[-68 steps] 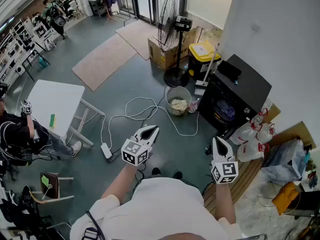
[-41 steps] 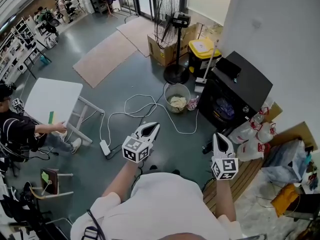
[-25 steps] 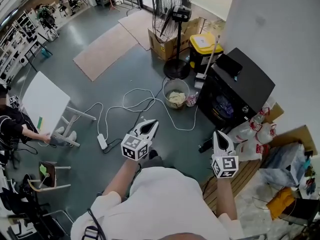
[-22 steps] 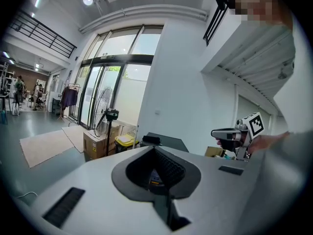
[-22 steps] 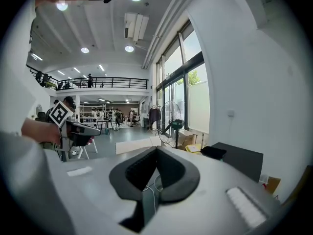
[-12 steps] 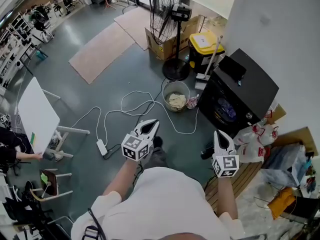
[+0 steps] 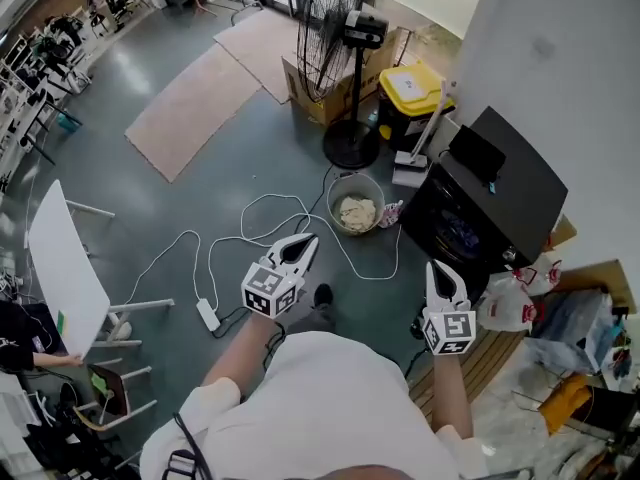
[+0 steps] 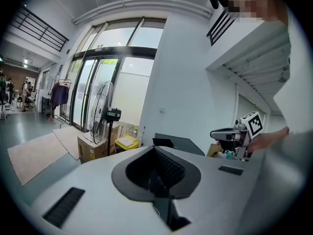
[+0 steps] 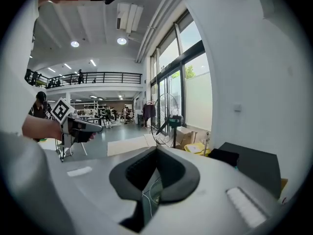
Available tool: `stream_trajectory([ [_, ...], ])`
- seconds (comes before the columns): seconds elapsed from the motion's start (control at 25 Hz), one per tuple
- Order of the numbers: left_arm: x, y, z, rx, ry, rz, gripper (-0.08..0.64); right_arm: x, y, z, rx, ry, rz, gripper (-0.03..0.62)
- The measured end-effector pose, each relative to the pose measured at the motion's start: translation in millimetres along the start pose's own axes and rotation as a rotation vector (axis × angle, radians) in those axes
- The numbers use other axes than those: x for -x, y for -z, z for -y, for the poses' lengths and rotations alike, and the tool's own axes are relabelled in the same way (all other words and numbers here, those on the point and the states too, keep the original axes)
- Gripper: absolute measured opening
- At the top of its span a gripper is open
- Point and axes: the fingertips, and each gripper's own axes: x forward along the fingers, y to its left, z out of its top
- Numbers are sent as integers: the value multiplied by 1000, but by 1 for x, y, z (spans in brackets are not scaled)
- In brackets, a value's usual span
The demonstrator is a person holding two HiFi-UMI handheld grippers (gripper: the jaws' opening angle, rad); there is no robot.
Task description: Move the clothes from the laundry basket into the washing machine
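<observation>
Forearms stretched forward; white marker-cubed left gripper (image 7: pixel 298 246) aimed 1 o'clock, white right gripper (image 7: pixel 438 271) 12 o'clock; both jaws pressed together, empty.

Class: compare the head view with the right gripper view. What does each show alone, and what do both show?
Head view only: the marker cube on the right gripper, and white plastic bags. Right gripper view only: the balcony railing and ceiling lights. Both: the standing fan, yellow-lidded bin, washing machine and left gripper.
</observation>
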Motion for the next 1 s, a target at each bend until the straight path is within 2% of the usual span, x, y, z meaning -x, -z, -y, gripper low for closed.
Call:
stream_trajectory([
  [0.44, -54, -25, -97, -20, 77, -58, 6, -102, -17, -11, -18, 69, -37, 11],
  [0.72, -77, -31, -122, -6, 108, -65, 5, -129, -23, -11, -7, 85, -73, 11],
  [1.0, -90, -23, -131, 26, 95, -83, 5, -147, -24, 2, 8, 71, -99, 11],
])
